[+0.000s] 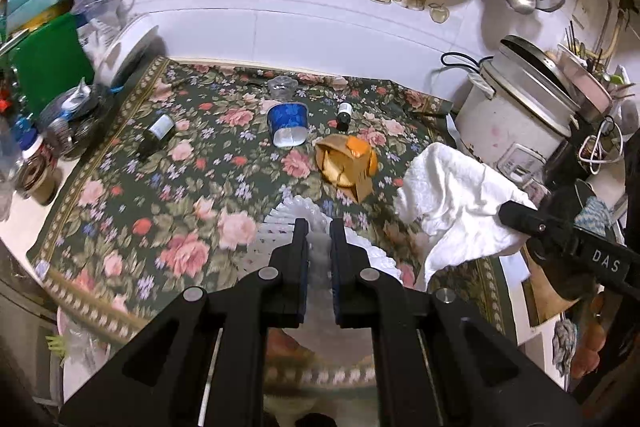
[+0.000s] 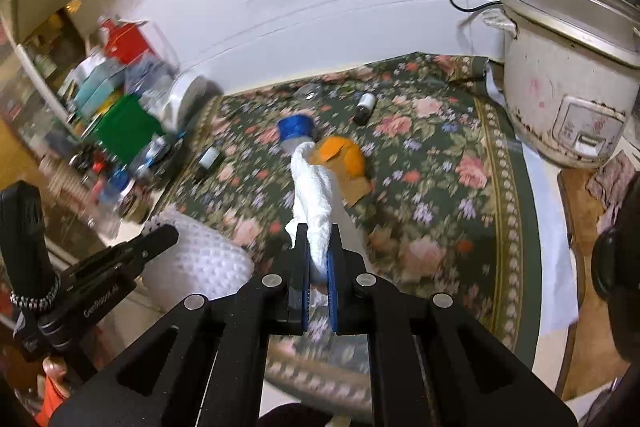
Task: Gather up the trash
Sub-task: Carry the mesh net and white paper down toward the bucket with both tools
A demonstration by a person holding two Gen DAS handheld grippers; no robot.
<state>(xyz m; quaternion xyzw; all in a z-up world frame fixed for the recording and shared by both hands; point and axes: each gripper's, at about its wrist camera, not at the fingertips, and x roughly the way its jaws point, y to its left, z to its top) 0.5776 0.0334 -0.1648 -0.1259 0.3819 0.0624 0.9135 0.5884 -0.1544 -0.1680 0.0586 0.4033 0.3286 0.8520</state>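
Two grippers over one floral tablecloth (image 1: pixel 168 211), the largest item, dark green with pink roses, spread beneath and ahead of both tools.

White rice cooker (image 2: pixel 568 99): ahead and to the right of the right gripper, at the cloth's far right corner, lid ajar.

White paper towel (image 2: pixel 314 203): pinched between the pads of the right gripper (image 2: pixel 319 255), jaws closed on it; the crumpled strip stretches forward from the fingertips. Seen from the left wrist it hangs as a broad white sheet (image 1: pixel 452 203) to the right of the left gripper.

White textured foam piece (image 1: pixel 280 227): clamped in the left gripper (image 1: pixel 319 239), jaws closed on it, the piece spreading around and ahead of the fingertips; from the right wrist it sits to the left (image 2: pixel 200 259).

Brown paper bag with an orange patch (image 1: pixel 346 163): lying on the cloth just ahead of the left gripper, slightly right.

Blue cup (image 1: pixel 289 125): on its side, farther ahead, beside the bag.

Dark bottle with white label (image 1: pixel 157 135): lying ahead and to the left.

Small dark bottle (image 1: pixel 343 115): upright, ahead, near the cup.
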